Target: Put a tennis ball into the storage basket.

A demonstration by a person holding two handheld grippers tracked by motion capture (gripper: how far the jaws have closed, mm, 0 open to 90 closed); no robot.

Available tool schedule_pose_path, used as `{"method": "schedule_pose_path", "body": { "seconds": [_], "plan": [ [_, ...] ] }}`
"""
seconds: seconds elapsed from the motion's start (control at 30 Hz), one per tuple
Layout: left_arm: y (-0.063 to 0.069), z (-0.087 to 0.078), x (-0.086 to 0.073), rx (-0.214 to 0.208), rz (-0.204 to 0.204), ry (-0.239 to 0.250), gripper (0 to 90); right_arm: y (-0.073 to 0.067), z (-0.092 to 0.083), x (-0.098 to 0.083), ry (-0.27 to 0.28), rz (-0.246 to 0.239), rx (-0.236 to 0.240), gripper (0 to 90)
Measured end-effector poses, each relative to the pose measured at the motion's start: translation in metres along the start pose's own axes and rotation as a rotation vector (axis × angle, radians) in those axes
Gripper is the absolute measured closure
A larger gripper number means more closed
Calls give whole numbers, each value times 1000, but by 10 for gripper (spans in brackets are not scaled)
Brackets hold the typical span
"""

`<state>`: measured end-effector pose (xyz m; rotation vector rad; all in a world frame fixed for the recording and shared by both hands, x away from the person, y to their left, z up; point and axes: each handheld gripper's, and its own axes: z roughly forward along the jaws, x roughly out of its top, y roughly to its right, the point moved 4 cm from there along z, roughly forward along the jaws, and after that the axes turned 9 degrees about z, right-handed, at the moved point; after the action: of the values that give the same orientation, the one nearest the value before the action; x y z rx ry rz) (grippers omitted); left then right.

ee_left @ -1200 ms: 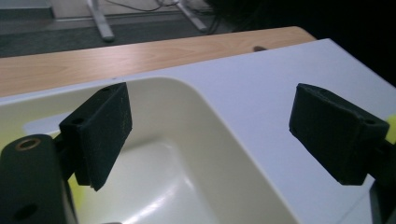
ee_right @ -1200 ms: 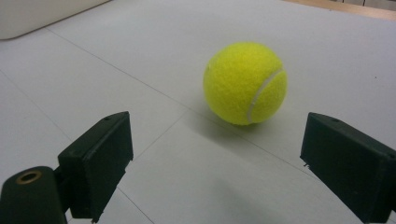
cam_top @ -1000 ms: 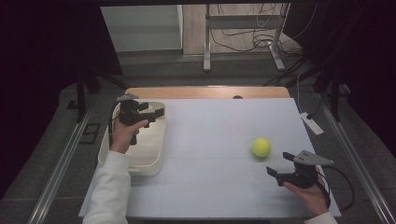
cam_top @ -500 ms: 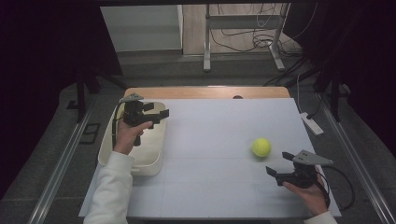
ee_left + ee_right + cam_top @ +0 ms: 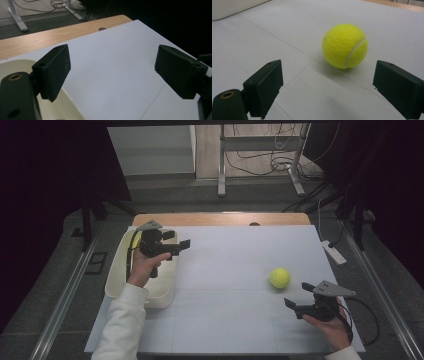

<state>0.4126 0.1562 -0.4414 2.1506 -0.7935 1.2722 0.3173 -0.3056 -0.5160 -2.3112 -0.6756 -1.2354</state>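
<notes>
White table surface (image 5: 235,285), wooden edge along the far side. Cream tub (image 5: 115,282) at the left edge, long side running near to far; something yellow just visible in its far end behind the gripper, too hidden to identify. Left gripper (image 5: 176,243) held in the left hand (image 5: 142,267) above the tub's right rim, jaws pointing right over the white sheet. Jaws spread wide, nothing between them; in the left gripper view (image 5: 112,72) just bare sheet in the gap, the tub's rim (image 5: 67,100) below the left jaw. Right gripper (image 5: 299,296) low over the near right part of the table, held in the right hand (image 5: 330,325), cable looping off to the right. Jaws wide apart and empty, aimed toward the far left. Yellow tennis ball (image 5: 280,277) resting on the sheet right of centre, just beyond the right gripper's jaws and apart from them. In the right gripper view (image 5: 327,87), ball (image 5: 344,46) ahead of the gap, slightly right of its middle, white seam facing right.
</notes>
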Motion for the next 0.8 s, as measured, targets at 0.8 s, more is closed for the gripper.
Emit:
{"method": "schedule_pose_path", "body": {
  "seconds": [0.8],
  "plan": [
    [30, 21, 5, -44, 62, -41, 142, 1, 0, 0, 3, 5, 0, 93]
  ]
}}
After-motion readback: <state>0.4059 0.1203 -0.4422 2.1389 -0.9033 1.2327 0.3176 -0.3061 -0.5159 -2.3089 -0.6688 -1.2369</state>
